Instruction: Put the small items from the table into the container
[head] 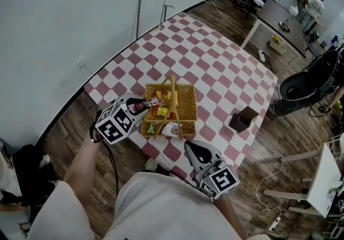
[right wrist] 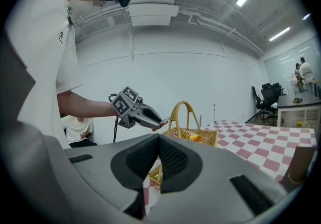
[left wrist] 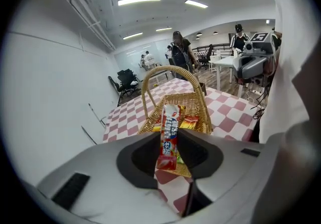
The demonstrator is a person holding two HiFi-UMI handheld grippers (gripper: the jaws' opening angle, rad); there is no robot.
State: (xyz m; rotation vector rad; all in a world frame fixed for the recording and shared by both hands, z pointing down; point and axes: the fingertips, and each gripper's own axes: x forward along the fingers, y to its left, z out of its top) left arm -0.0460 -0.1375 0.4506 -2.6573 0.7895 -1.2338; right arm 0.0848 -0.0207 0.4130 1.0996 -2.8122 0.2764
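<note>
One candy stick [left wrist: 169, 135] clamped in left claw [head: 142, 107] | basket [head: 188, 101] near, at its 3 o'clock | right claw [head: 193, 150] closed, empty

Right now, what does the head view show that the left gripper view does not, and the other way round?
Head view only: the marker cube on the left tongs and the person's left forearm. Left gripper view only: the ceiling lights and the print on the candy stick. Both: the wicker basket, the checked table, the right tongs, and the candy stick clamped in the left tongs.
</note>
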